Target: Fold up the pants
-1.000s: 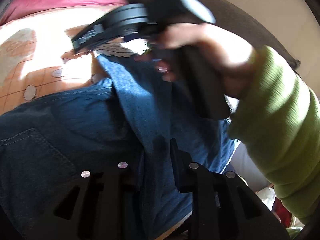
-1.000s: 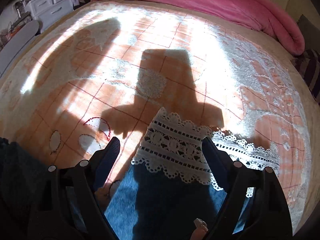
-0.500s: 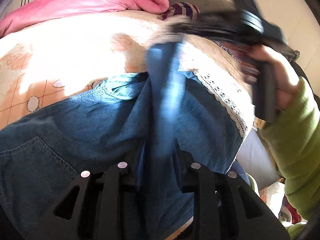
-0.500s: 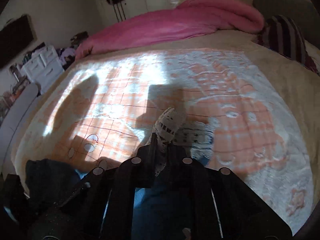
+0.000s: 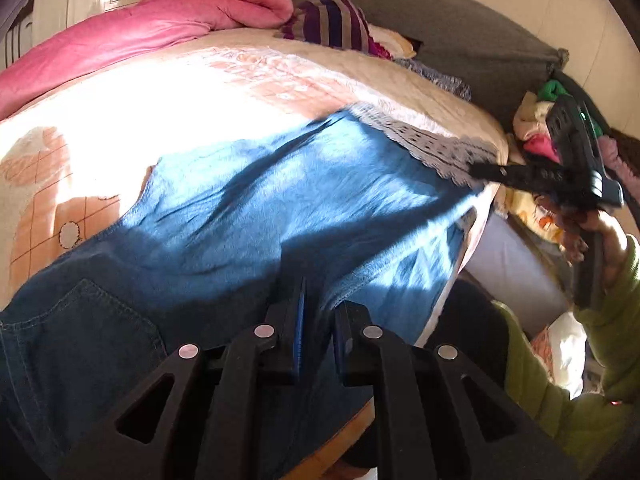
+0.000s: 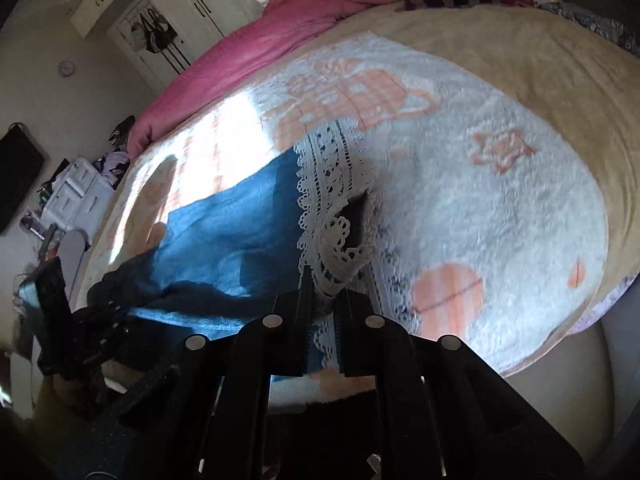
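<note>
the blue denim pants with a white lace hem (image 5: 304, 196) lie stretched across the bed's cream and orange patterned blanket (image 5: 80, 128), hem toward the right edge. the left claw (image 5: 316, 312) is clamped on a fold of denim near the dark waist end. the right claw (image 6: 324, 300) is pinched on the lace hem, lifting it slightly. a pink quilt (image 5: 132, 36) lies along the far side, beside a striped pillow (image 5: 332, 20).

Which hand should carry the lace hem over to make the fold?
Right: the right hand-held gripper is shut on the lace hem, while the left hand-held gripper pins the pants nearer the waist.
</note>
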A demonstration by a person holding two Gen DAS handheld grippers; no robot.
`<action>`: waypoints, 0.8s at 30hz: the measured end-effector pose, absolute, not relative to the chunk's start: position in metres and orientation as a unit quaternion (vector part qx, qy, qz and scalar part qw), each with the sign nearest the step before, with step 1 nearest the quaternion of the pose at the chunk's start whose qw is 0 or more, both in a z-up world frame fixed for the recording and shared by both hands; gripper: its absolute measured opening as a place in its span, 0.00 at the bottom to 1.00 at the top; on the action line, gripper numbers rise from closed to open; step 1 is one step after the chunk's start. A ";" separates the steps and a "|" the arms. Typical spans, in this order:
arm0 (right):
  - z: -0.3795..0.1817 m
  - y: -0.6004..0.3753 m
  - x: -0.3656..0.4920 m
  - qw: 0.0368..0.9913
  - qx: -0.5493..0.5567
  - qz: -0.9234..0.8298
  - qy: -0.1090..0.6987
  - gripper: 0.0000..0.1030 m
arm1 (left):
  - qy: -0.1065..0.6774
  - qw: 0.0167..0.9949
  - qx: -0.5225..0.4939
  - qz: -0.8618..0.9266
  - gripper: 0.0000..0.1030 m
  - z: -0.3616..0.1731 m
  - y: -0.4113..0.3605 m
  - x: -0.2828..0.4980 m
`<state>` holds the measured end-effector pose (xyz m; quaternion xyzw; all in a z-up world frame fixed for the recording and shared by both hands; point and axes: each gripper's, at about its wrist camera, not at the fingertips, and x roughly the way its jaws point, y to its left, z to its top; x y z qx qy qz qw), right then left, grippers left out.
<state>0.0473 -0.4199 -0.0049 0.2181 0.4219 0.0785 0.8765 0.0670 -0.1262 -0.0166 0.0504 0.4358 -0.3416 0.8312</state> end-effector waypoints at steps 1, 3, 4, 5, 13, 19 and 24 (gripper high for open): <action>-0.011 -0.421 0.043 0.873 0.221 0.077 0.429 0.07 | 0.439 0.829 0.056 -0.342 0.11 -0.017 -0.127 0.068; -0.022 -0.422 0.038 0.867 0.226 0.076 0.438 0.08 | 0.442 0.826 0.061 -0.345 0.11 -0.018 -0.126 0.067; -0.023 -0.423 0.037 0.865 0.230 0.074 0.440 0.10 | 0.443 0.825 0.065 -0.346 0.11 -0.018 -0.126 0.066; -0.024 -0.425 0.035 0.865 0.235 0.071 0.438 0.15 | 0.443 0.824 0.069 -0.347 0.11 -0.019 -0.124 0.066; -0.039 -0.434 0.035 0.855 0.222 0.043 0.466 0.09 | 0.463 0.805 0.101 -0.356 0.11 -0.031 -0.129 0.052; -0.003 -0.431 0.013 0.904 0.138 -0.010 0.405 0.40 | 0.468 0.803 0.098 -0.357 0.11 -0.032 -0.124 0.053; 0.025 -0.339 0.005 0.921 -0.065 0.126 0.362 0.40 | 0.467 0.802 0.103 -0.358 0.11 -0.031 -0.126 0.050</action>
